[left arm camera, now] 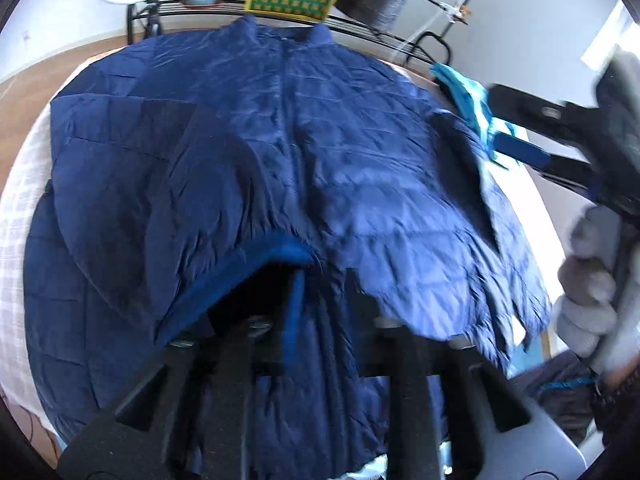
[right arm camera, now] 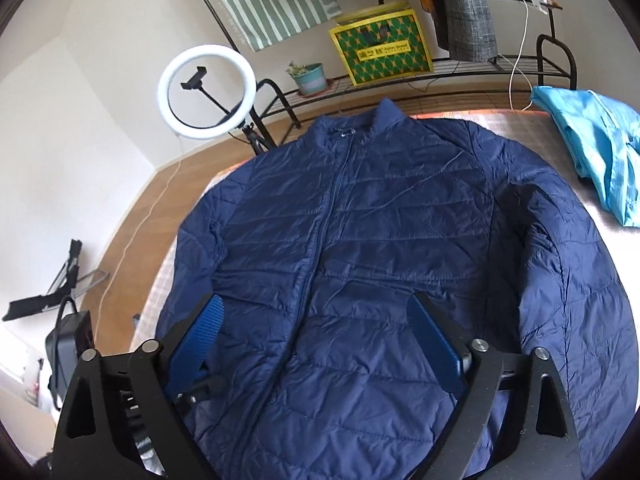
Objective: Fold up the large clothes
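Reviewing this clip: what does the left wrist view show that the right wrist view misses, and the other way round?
Left wrist only: the right gripper from outside, held by a gloved hand, and jacket fabric bunched over the left gripper. Right wrist only: the right gripper's fingers spread wide, a striped cloth, a plaid coat. Both: navy jacket, yellow-green box, plant pot, ring light.

Daylight floods both fisheye views, with straight lines bowing and dark vignette at the corners. The left wrist view is motion-smeared, glare whitening its right edge. The right wrist view is sharp; soft shadow pools beyond the right tongs [right arm camera: 316, 344].
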`<state>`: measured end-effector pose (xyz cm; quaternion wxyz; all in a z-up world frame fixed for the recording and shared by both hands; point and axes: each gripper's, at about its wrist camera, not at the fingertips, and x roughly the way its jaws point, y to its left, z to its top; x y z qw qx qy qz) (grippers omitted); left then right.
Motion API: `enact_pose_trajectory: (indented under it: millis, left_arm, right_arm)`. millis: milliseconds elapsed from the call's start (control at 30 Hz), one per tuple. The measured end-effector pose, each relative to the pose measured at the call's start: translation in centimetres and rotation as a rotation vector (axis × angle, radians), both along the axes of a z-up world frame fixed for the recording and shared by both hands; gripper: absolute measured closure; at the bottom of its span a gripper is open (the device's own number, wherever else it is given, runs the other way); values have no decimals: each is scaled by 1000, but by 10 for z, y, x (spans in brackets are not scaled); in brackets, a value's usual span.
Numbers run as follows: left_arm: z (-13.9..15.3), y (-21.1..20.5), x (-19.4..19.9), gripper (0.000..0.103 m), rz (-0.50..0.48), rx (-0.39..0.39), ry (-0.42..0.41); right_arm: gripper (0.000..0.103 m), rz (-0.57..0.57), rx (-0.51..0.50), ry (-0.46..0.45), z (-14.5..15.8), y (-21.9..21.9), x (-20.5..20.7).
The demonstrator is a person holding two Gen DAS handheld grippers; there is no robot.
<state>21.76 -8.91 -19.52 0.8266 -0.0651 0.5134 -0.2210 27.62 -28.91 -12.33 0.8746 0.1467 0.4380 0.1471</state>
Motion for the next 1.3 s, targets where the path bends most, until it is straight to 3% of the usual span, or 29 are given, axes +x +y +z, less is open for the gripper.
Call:
enact_pose_trajectory:
  millis: [200, 300, 333, 433, 500, 600, 667, 700, 733, 800, 900, 1133, 1233, 1300]
  left_arm:
    - [22, 43, -52, 64, -44, -103, -33]
    - [31, 69, -60, 64, 24, -72, -90]
    - [31, 83, -58, 64, 87, -39, -101]
    - [14, 123, -38, 64, 259, -36, -7]
    - [-5, 146, -25, 64, 341, -15, 63]
    - [-30, 165, -8, 64, 385, 23, 134]
    - [-38, 166, 3, 64, 373, 79, 133]
    - [-42, 169, 7, 64, 371, 107, 126]
    - [-45, 169, 11, 64, 363, 120, 127]
    - [-50, 171, 16, 64, 360, 108, 140]
    - [-57, 170, 21, 64, 338, 137, 138]
    - [-70, 156, 34, 64, 289, 191, 141]
    - [-71, 152, 37, 64, 287, 196, 144]
    - [-70, 146, 37, 64, 281, 205, 138]
  right_arm:
    - [11, 111, 2, 46, -16, 16, -1]
    - [11, 194, -23, 93, -32, 44, -1]
    - [11, 222, -43, 120, -42, 56, 1]
    - [10, 222, -117, 209, -70, 79, 8]
    - [10, 224, -113, 271, -86, 87, 14]
    - [10, 237, -66, 360, -107, 102, 23]
    - [13, 246, -48, 392, -116, 110, 28]
    - [25, 255, -47, 397, -119, 115, 30]
    - [53, 269, -68, 390, -118, 120, 31]
    - [96, 297, -86, 383, -116, 126, 38]
    - [97, 282, -42, 344, -102, 119, 56]
    - [98, 212, -83, 82, -25, 74, 118]
    - [98, 122, -89, -16, -1, 34, 142]
    - [98, 28, -98, -25, -3, -4, 152]
